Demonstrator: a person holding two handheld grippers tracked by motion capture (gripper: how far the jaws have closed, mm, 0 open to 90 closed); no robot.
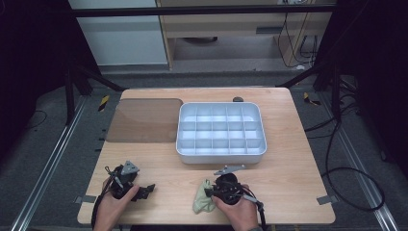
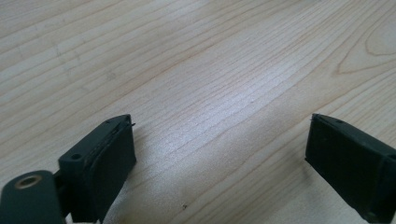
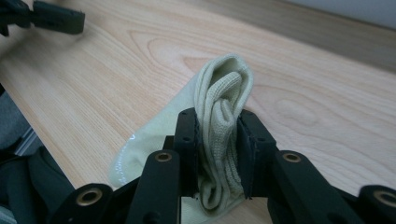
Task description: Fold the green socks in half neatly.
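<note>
Pale sock (image 3: 223, 121) near table's (image 1: 288, 192) front edge

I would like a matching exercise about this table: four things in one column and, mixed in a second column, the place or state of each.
Things:
1. left gripper
2. right gripper
3. compartment tray
4. brown sheet

Places or states:
A. lies flat on the table, to the left of the tray
B. jaws wide apart above bare wood
C. white, stands at the middle of the table, its cells empty
D. jaws closed on a pale green sock

Pairs: 1-B, 2-D, 3-C, 4-A
</note>
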